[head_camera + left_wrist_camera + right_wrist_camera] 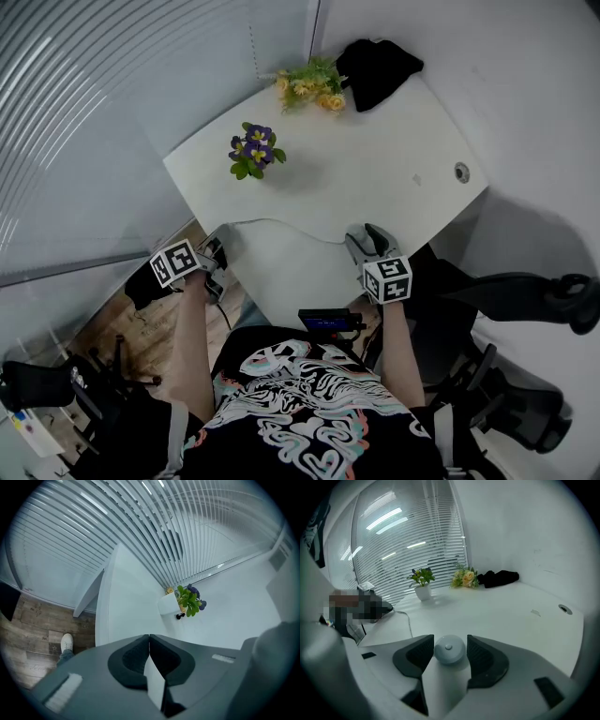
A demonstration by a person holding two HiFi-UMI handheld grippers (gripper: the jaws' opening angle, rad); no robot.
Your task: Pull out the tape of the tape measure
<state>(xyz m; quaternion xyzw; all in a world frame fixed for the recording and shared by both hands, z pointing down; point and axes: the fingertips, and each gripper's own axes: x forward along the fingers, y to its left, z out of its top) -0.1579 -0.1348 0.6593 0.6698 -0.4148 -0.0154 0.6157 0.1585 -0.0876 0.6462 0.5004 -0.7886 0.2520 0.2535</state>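
1. You hold two grippers. Your left gripper (149, 638) hangs off the left edge of the one white table (375, 178), its jaws pressed flat together.
2. Two lots of flowers stand on the table. One purple-flowered plant (253, 150) is on the left, and one yellow bunch (309, 86) is further back, near the corner.
3. One black cloth (375, 70) lies just beside the yellow bunch, on its right.
4. Your right gripper (450, 641) is at the table's near edge. Its jaws are clamped on the one tape measure (449, 652), a small round white case with a centre button.
5. One cable hole (461, 172) sits near the table's right edge.
6. Only the right gripper view shows the tape measure; in the head view the gripper hides it.
7. Only the left gripper view shows one white shoe (67, 642) on the wooden floor (33, 634).
8. Only the head view shows the two marker cubes, the left cube (175, 263) and the right cube (387, 278).
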